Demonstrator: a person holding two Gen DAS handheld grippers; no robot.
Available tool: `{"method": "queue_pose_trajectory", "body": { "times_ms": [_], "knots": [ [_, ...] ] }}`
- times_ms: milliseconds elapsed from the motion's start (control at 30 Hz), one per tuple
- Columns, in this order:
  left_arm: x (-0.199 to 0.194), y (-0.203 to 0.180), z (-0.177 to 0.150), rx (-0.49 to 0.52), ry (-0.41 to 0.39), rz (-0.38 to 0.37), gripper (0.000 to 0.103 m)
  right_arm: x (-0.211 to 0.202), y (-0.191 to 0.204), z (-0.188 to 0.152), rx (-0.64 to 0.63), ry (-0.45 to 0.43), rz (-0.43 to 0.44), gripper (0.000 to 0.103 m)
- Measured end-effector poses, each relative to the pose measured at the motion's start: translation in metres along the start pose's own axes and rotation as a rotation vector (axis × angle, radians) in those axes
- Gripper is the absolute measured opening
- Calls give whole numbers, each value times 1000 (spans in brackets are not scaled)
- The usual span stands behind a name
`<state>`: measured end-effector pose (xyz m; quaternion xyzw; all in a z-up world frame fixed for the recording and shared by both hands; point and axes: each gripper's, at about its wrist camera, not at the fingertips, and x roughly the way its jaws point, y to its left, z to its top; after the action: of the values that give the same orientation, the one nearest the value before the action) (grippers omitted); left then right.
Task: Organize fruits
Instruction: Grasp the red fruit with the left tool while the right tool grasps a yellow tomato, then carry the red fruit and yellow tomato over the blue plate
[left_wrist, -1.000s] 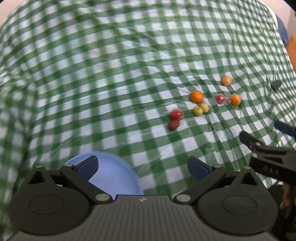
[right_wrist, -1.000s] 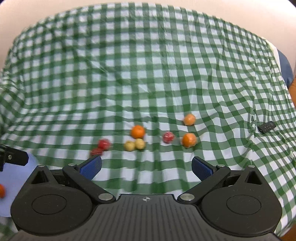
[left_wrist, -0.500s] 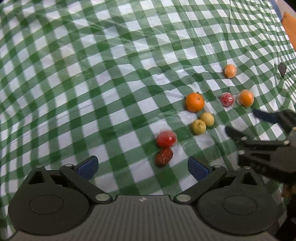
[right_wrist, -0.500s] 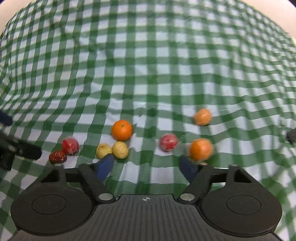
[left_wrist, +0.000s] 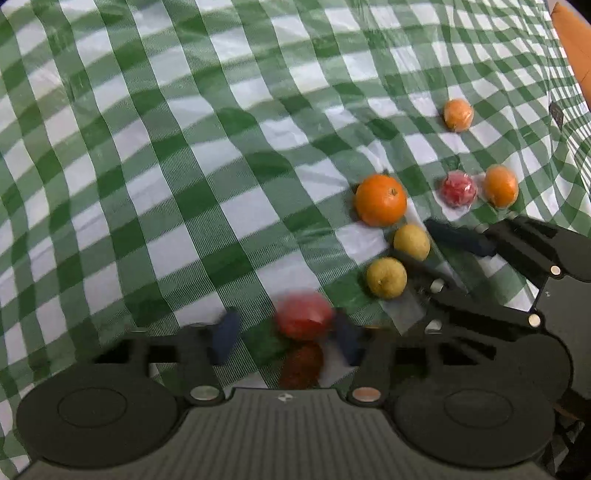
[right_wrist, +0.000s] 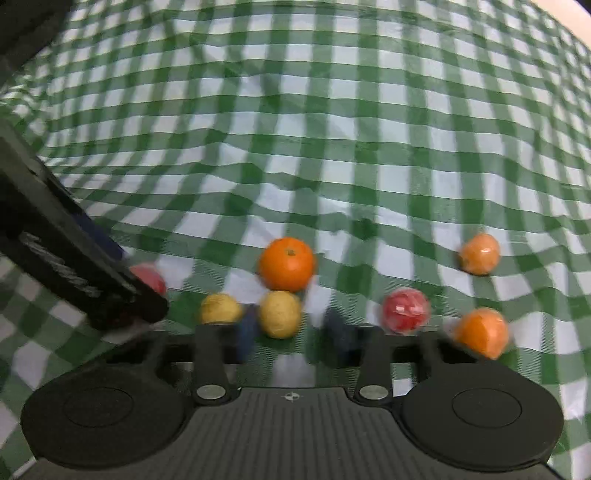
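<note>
My left gripper (left_wrist: 286, 339) is low over the cloth and its jaws are closing around a blurred red fruit (left_wrist: 304, 315). The right pad touches it and the left pad stands apart. A dark red fruit (left_wrist: 301, 363) lies just below. My right gripper (right_wrist: 291, 336) is shut on a small yellow fruit (right_wrist: 279, 314), seen from the left wrist between its fingers (left_wrist: 458, 238). A second yellow fruit (right_wrist: 219, 308) sits to its left and a large orange (right_wrist: 287, 263) just behind.
A wrapped red fruit (right_wrist: 405, 311) and two small oranges (right_wrist: 480, 332) (right_wrist: 479, 253) lie to the right on the green-and-white checked cloth (left_wrist: 184, 147). The two grippers stand close side by side. A small dark object (left_wrist: 556, 110) lies near the cloth's right edge.
Both grippers dropped toward the fruit row and their jaws narrowed. The blue bowl left the views. The red fruit now sits between the left fingers, the yellow one between the right.
</note>
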<state>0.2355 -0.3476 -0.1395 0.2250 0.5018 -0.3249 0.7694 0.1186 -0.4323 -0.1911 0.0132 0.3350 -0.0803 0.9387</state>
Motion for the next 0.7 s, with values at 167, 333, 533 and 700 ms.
{"method": "queue_pose_trajectory", "body": {
  "times_ms": [167, 333, 533, 700],
  "knots": [
    [-15, 5, -4, -6, -44, 30, 33, -14, 4, 1, 20, -8, -69, 26],
    [-42, 23, -8, -61, -88, 53, 33, -44, -3, 2, 119, -18, -66, 26],
    [-86, 33, -30, -121, -126, 76, 33, -74, 3, 7, 126, -14, -66, 26],
    [-137, 31, -70, -151, -153, 100, 33, -131, 25, -2, 175, 3, -23, 26]
  ]
}}
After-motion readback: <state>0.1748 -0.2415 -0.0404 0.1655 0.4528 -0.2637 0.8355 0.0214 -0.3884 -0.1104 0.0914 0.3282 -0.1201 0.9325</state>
